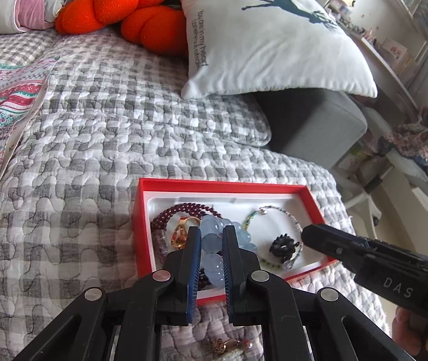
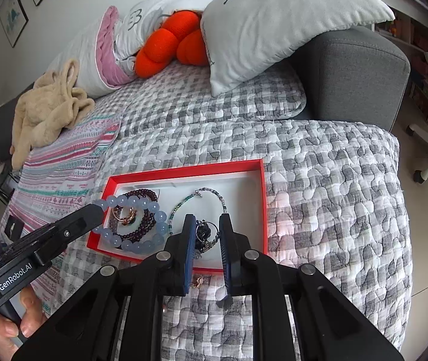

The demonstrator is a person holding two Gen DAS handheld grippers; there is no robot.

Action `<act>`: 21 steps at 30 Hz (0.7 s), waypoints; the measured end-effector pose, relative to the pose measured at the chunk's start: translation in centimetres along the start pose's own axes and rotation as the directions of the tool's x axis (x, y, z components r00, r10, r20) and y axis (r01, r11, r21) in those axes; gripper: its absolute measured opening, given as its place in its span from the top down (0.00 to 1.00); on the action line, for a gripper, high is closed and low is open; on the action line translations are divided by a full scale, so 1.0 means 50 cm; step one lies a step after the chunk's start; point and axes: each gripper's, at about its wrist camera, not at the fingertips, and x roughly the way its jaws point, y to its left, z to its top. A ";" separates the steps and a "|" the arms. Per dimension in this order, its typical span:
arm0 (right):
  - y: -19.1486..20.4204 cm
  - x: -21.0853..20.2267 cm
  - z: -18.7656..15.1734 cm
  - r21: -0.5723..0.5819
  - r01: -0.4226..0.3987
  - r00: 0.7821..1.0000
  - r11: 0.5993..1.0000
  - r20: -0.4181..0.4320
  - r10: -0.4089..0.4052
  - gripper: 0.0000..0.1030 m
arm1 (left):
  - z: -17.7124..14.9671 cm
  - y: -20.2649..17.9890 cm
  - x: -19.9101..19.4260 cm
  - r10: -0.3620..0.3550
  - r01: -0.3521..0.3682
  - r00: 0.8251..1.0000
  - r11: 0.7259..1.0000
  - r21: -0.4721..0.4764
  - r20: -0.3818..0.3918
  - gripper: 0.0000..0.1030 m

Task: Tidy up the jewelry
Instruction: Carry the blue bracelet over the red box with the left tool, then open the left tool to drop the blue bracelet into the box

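Note:
A red box (image 1: 223, 184) (image 2: 183, 171) with a white lining lies on the quilted bed. In it are a pale blue bead bracelet (image 1: 210, 240) (image 2: 129, 203), a dark red bead bracelet (image 1: 180, 210) (image 2: 141, 195), a gold ring (image 1: 180, 233) (image 2: 126, 215), a thin green beaded chain (image 1: 277, 212) (image 2: 183, 203) and a black charm (image 1: 281, 246) (image 2: 204, 231). My left gripper (image 1: 211, 233) (image 2: 93, 210) is open, its jaws astride the blue beads. My right gripper (image 2: 207, 221) (image 1: 307, 231) is open, its jaws around the black charm. A small gold piece (image 1: 229, 346) (image 2: 198, 281) lies on the quilt in front of the box.
A white deer cushion (image 1: 268, 42) (image 2: 277, 21), orange plush (image 1: 129, 9) (image 2: 168, 42) and a grey sofa arm (image 1: 313, 126) (image 2: 361, 72) lie behind the box. A beige plush (image 2: 48, 108) and striped cloth (image 1: 0, 99) (image 2: 63, 162) are to the left. The bed edge drops off at right.

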 end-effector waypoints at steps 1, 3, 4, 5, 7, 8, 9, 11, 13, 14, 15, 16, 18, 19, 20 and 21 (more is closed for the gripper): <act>0.000 0.002 0.001 0.001 -0.001 1.000 1.000 -0.001 0.001 0.84 | -0.001 0.001 -0.001 0.009 -0.009 1.000 1.000 0.004 -0.005 0.87; 0.000 0.005 0.003 0.001 -0.004 1.000 1.000 -0.001 0.004 0.84 | -0.004 0.001 -0.011 0.012 -0.012 1.000 1.000 0.007 -0.001 0.73; 0.001 0.005 0.004 -0.002 -0.003 1.000 1.000 0.000 0.003 0.84 | -0.006 0.000 -0.019 0.016 -0.016 1.000 1.000 0.011 0.006 0.70; 0.002 0.007 0.006 -0.004 -0.001 1.000 1.000 0.000 0.001 0.84 | -0.008 -0.001 -0.028 0.021 -0.021 1.000 1.000 0.016 0.013 0.68; 0.004 0.011 0.009 -0.009 -0.002 1.000 1.000 -0.001 0.002 0.84 | -0.012 -0.003 -0.045 0.030 -0.031 0.999 0.999 0.026 0.019 0.65; 0.005 0.013 0.010 -0.010 0.000 1.000 1.000 -0.002 0.000 0.84 | -0.014 -0.002 -0.052 0.041 -0.042 0.999 0.999 0.030 0.018 0.61; 0.006 0.015 0.011 -0.012 0.002 1.000 1.000 -0.003 -0.002 0.84 | -0.019 -0.001 -0.057 0.056 -0.057 0.998 0.998 0.033 0.018 0.57; 0.006 0.018 0.012 -0.012 0.003 1.000 1.000 -0.003 -0.003 0.83 | -0.029 0.005 -0.061 0.094 -0.094 0.996 0.995 0.039 0.006 0.53; 0.005 0.019 0.013 -0.011 0.003 1.000 1.000 -0.005 -0.003 0.83 | -0.040 0.014 -0.062 0.128 -0.127 0.992 0.991 0.045 -0.013 0.52; 0.005 0.020 0.013 -0.009 0.002 1.000 1.000 -0.005 -0.002 0.83 | -0.045 0.018 -0.062 0.140 -0.139 0.990 0.989 0.049 -0.021 0.51; 0.005 0.019 0.012 -0.010 0.005 1.000 1.000 -0.004 -0.005 0.83 | -0.050 0.023 -0.062 0.154 -0.152 0.988 0.987 0.052 -0.031 0.48; 0.006 0.019 0.012 -0.013 0.009 1.000 1.000 -0.003 -0.009 0.83 | -0.054 0.027 -0.062 0.168 -0.166 0.985 0.985 0.055 -0.038 0.47; 0.009 0.020 0.011 -0.019 0.013 1.000 1.000 -0.004 -0.013 0.83 | -0.061 0.033 -0.062 0.199 -0.196 0.979 0.978 0.068 -0.046 0.44; 0.010 0.020 0.010 -0.019 0.011 1.000 1.000 -0.005 -0.011 0.83 | -0.066 0.035 -0.064 0.210 -0.206 0.977 0.976 0.077 -0.048 0.43; 0.012 0.020 0.009 -0.016 0.007 1.000 1.000 -0.008 -0.007 0.83 | -0.070 0.035 -0.066 0.217 -0.213 0.975 0.974 0.084 -0.050 0.39; 0.014 0.017 0.006 -0.013 0.001 1.000 1.000 -0.010 -0.001 0.83 | -0.074 0.036 -0.068 0.223 -0.218 0.973 0.972 0.088 -0.052 0.32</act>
